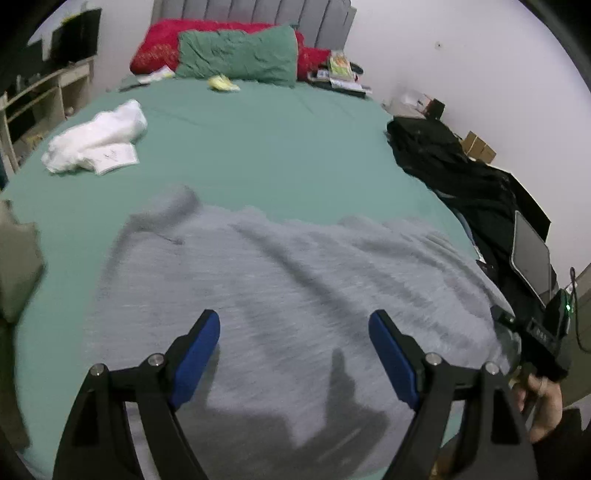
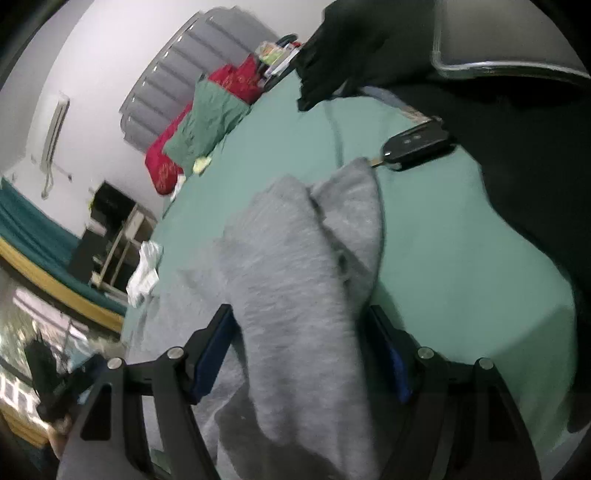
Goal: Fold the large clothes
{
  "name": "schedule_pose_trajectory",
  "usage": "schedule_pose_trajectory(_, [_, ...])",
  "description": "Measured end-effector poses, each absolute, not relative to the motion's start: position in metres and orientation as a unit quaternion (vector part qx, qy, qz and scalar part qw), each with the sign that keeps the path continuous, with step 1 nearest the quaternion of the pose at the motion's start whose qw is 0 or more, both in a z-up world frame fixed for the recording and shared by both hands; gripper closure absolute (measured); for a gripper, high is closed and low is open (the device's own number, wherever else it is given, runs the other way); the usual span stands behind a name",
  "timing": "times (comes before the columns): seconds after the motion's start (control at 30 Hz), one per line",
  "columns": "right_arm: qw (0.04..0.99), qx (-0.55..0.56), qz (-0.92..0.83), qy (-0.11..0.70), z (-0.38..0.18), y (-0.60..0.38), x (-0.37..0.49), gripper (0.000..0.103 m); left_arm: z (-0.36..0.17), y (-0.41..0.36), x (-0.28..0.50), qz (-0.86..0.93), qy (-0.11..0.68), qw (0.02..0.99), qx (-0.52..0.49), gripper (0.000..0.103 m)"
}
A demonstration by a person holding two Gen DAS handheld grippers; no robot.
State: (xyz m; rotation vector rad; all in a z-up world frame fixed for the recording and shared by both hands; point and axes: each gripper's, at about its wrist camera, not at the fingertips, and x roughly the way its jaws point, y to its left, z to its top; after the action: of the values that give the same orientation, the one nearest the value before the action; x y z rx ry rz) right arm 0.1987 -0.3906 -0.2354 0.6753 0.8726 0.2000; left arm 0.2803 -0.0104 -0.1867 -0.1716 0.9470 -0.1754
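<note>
The grey garment [image 1: 288, 295] lies spread across the near part of the bed [image 1: 258, 147], on the green sheet, its cloth rumpled into long folds. In the left wrist view the left claw [image 1: 294, 354] hangs above it with both blue pads well apart and nothing between them; only its shadow falls on the cloth. At the right edge of that view a hand [image 1: 543, 402] grips the handle of the other tool.

In the right wrist view the right claw [image 2: 301, 350] also stands open. A thick fold of the grey garment [image 2: 295, 280] runs up between its fingers, close to the right pad, though whether it touches that pad cannot be told. Beyond the fold's tip a black car key [image 2: 413, 147] lies on the sheet, its metal end just at the cloth's edge.

Farther up the bed a white cloth [image 1: 96, 144] lies with a paper card at its near edge. At the headboard [image 1: 255, 16] a green pillow [image 1: 240, 55] leans on a red pillow [image 1: 162, 48], with a small yellow item [image 1: 223, 83] in front of them and a pile of packets [image 1: 340, 72] to the right. A dark heap of clothes [image 1: 454, 173] covers the bed's right edge. No box, basket or other container shows clearly enough to tell its contents; the shelf unit [image 1: 48, 96] at the left is blurred.
</note>
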Motion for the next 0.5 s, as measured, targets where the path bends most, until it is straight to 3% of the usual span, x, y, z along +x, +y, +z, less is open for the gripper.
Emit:
schedule_pose_trajectory(0.3, [0.843, 0.324, 0.103, 0.417, -0.241, -0.387, 0.208, 0.032, -0.238, -0.057, 0.289, -0.091, 0.513, 0.85, -0.075, 0.02])
schedule_pose_trajectory(0.5, [0.839, 0.316, 0.124, 0.424, -0.24, -0.373, 0.215, 0.033, -0.256, -0.065, 0.292, -0.083, 0.514, 0.851, -0.071, 0.008])
